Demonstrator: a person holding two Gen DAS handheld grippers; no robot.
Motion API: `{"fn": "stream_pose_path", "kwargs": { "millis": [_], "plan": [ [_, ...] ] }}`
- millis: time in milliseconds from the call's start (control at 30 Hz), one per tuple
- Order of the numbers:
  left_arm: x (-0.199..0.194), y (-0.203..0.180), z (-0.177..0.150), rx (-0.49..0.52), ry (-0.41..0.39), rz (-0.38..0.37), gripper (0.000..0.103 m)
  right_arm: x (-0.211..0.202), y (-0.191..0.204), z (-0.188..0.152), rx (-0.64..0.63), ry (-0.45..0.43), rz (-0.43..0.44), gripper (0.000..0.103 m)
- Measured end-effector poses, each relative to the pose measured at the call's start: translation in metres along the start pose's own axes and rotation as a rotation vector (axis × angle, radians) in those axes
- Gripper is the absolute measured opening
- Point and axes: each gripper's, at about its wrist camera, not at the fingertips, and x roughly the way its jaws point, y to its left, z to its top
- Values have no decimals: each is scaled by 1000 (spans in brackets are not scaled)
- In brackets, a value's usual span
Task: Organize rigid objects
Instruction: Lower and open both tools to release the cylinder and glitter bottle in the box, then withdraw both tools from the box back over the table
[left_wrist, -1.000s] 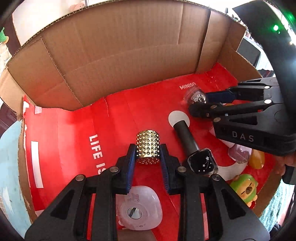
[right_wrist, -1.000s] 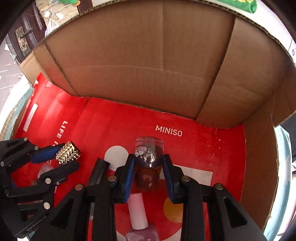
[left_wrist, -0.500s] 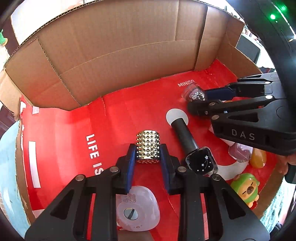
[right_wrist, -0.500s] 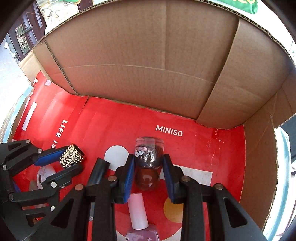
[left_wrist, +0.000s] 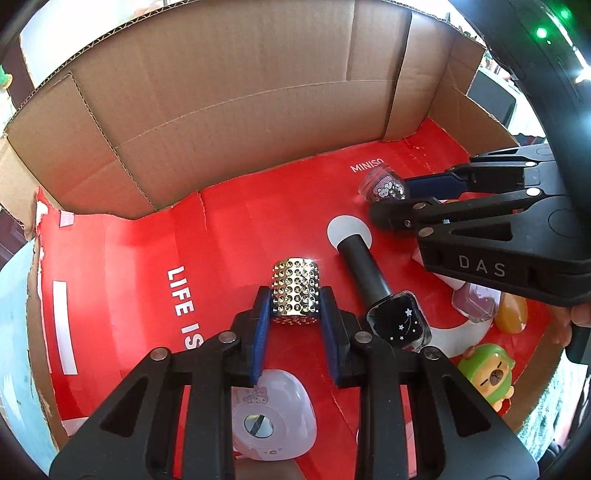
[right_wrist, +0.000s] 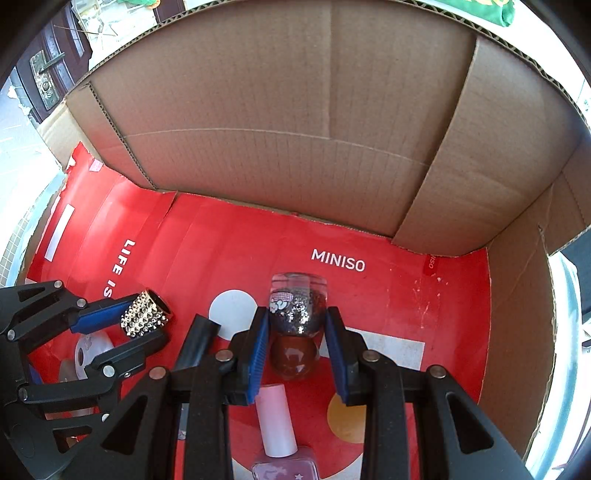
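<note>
In the left wrist view my left gripper (left_wrist: 294, 297) is shut on a gold studded cylinder (left_wrist: 295, 284), held just above the red floor (left_wrist: 140, 258) of a cardboard box (left_wrist: 240, 122). To the right, my right gripper (left_wrist: 389, 199) is shut on a clear bottle of silver glitter (left_wrist: 384, 184). The right wrist view shows that bottle (right_wrist: 297, 302) between the blue pads, its round brown cap (right_wrist: 293, 356) pointing back toward the camera. At that view's left edge, the left gripper (right_wrist: 146, 325) holds the studded cylinder (right_wrist: 146, 314).
On the red floor lie a black star-printed polish bottle (left_wrist: 400, 325), a lilac rounded case (left_wrist: 273, 413), a green capybara figure (left_wrist: 487, 373), a pink polish bottle (right_wrist: 280, 443) and an orange piece (left_wrist: 511, 314). Tall cardboard walls (right_wrist: 295, 147) close the back and right.
</note>
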Motion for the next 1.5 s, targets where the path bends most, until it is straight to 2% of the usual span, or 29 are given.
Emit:
{"fn": "stream_pose_path", "kwargs": {
  "millis": [733, 800, 833, 900, 1233, 1500],
  "plan": [
    [-9, 19, -2, -38, -6, -27, 26, -7, 1, -2, 1, -7, 7, 35],
    [-12, 21, -2, -41, -13, -38, 32, -8, 2, -2, 2, -7, 8, 35],
    [-13, 23, -2, -43, -17, -39, 48, -9, 2, -2, 3, -8, 8, 35],
    [-21, 24, -3, -48, -49, -28, 62, -10, 2, -3, 5, -10, 9, 35],
    [-49, 38, -13, -79, -90, -48, 62, -28, 2, -10, 18, -34, 14, 37],
    [-97, 12, -26, -91, -164, -33, 69, -75, 5, -30, 26, -100, 13, 50]
  ]
}}
